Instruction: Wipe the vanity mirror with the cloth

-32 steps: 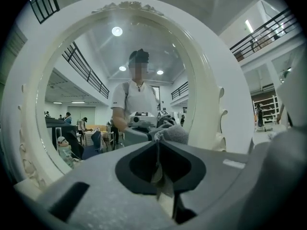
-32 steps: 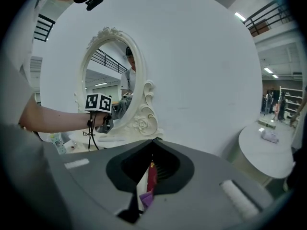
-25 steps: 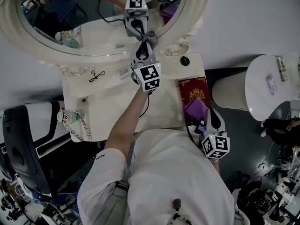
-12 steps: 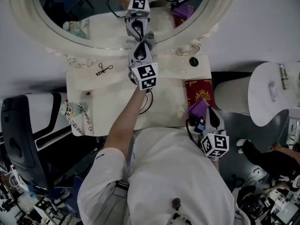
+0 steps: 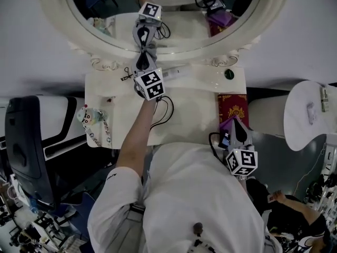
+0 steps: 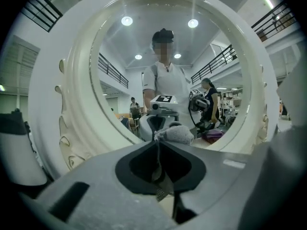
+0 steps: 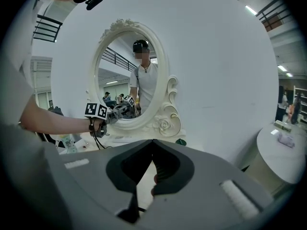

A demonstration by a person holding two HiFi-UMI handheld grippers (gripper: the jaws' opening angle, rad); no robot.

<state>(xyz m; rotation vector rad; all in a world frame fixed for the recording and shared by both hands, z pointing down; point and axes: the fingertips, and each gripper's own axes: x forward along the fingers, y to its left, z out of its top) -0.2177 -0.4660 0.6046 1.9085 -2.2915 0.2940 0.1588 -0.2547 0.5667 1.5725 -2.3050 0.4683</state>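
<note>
The oval vanity mirror (image 5: 174, 15) in its white carved frame (image 6: 81, 104) stands at the back of the white vanity table (image 5: 195, 99). My left gripper (image 5: 143, 52) is shut on a grey cloth (image 6: 176, 134), whose bunched end presses on the glass near the lower rim, left of centre. Its reflection meets it there. The left gripper (image 7: 112, 113) also shows in front of the mirror (image 7: 127, 78) in the right gripper view. My right gripper (image 5: 235, 122) hangs back by the person's body at the table's right front, shut, with nothing between its jaws (image 7: 152, 142).
On the table lie a black hair clip (image 5: 126, 76), a green round item (image 5: 229, 74), a red book (image 5: 232, 108) and a purple thing (image 5: 226, 126). A toy on a lanyard (image 5: 89, 117) hangs at the left edge. A dark chair (image 5: 23, 146) stands left, a round white table (image 5: 308, 115) right.
My left gripper has slid the cloth leftward along the lower part of the mirror. The right gripper has stayed where it was.
</note>
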